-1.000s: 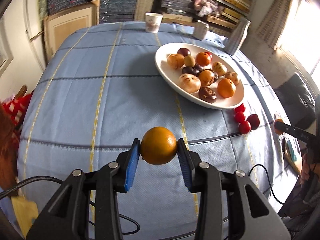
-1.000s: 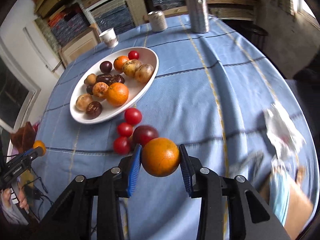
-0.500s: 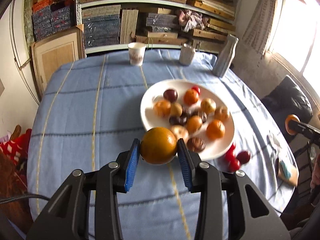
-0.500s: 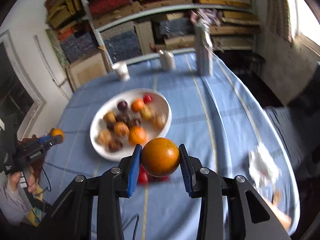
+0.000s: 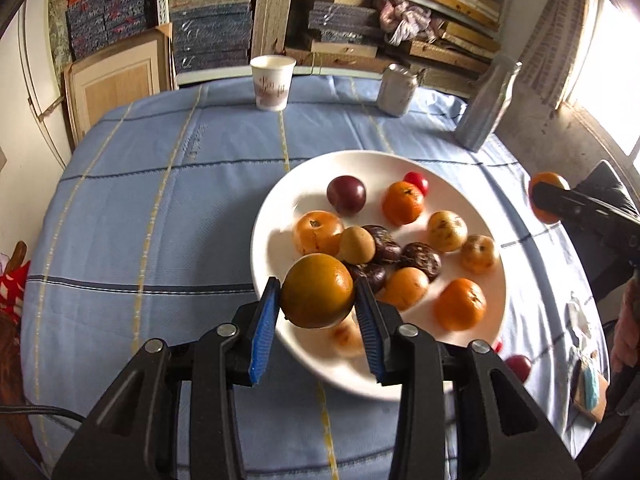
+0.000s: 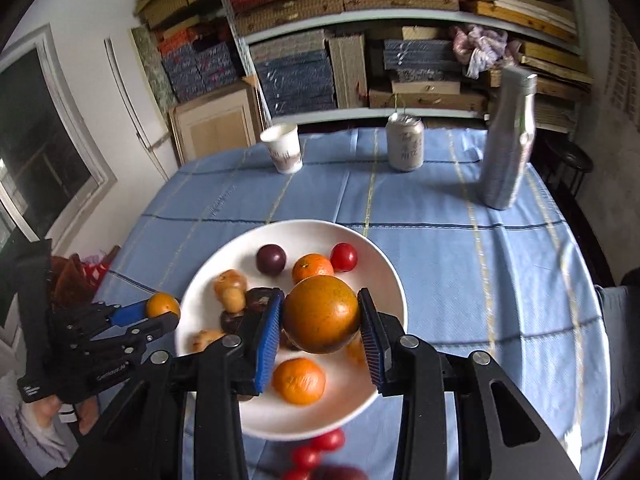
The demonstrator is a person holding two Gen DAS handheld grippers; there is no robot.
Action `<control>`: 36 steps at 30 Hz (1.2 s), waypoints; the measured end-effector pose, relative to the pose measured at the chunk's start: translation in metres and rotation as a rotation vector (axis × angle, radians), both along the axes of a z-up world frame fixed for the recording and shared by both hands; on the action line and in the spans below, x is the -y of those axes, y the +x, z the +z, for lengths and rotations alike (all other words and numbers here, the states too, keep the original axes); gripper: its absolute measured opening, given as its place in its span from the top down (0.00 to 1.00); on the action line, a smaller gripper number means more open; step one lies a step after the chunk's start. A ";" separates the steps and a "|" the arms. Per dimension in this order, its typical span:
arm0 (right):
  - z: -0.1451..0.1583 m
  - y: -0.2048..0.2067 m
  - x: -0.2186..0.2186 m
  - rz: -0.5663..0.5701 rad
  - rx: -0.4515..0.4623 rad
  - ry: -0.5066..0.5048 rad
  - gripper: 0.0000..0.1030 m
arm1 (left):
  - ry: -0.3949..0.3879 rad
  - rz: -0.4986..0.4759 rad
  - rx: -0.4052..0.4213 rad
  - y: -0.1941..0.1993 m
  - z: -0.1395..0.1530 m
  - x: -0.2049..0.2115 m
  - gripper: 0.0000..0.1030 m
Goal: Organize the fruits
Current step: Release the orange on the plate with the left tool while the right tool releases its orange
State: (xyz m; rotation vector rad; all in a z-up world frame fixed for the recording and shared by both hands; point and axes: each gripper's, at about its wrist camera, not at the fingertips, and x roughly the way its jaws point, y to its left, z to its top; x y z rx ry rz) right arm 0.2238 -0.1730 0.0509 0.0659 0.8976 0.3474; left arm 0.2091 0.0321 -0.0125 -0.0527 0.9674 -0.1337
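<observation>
My left gripper [image 5: 317, 304] is shut on an orange [image 5: 317, 291] and holds it in the air over the near left rim of a white plate [image 5: 276, 216]. My right gripper [image 6: 321, 322] is shut on another orange [image 6: 321, 314], held above the same plate [image 6: 384, 276]. The plate holds several oranges, brown fruits, a dark plum [image 5: 346, 195] and a red tomato [image 5: 416, 181]. Small red tomatoes [image 6: 316, 450] and a plum lie on the cloth just off the plate's near edge. Each gripper shows in the other's view: the right one [image 5: 550, 200] and the left one [image 6: 158, 312].
The round table has a blue checked cloth [image 5: 160, 200]. At its far edge stand a paper cup [image 5: 272, 82], a metal can [image 5: 396, 89] and a silver bottle [image 5: 486, 106]. Shelves with stacked boxes stand behind. A small packet [image 5: 588, 384] lies at the right edge.
Both grippers have risen and moved in toward the plate, each still holding its orange. The plate now lies directly under both; the loose tomatoes have slid to the near edge of view.
</observation>
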 end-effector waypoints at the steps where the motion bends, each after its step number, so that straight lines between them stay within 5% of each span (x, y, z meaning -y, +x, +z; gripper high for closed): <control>1: -0.006 0.008 -0.002 0.003 -0.009 -0.001 0.63 | 0.008 0.005 -0.005 0.005 -0.005 0.001 0.64; 13: -0.072 0.085 0.000 0.004 -0.113 0.017 0.63 | 0.012 0.084 -0.063 0.029 -0.042 0.003 0.63; 19: -0.064 0.082 0.010 -0.035 -0.085 0.073 0.55 | 0.032 0.086 -0.069 0.032 -0.038 0.007 0.57; 24: -0.019 0.054 0.025 -0.089 -0.007 0.096 0.53 | 0.018 0.067 -0.010 0.022 -0.011 0.003 0.47; 29: 0.032 -0.005 0.030 -0.126 0.096 0.078 0.36 | 0.031 0.083 0.041 -0.012 0.023 -0.003 0.30; 36: 0.045 -0.109 0.017 -0.141 0.090 0.036 0.23 | 0.059 0.171 0.047 -0.083 0.054 -0.011 0.07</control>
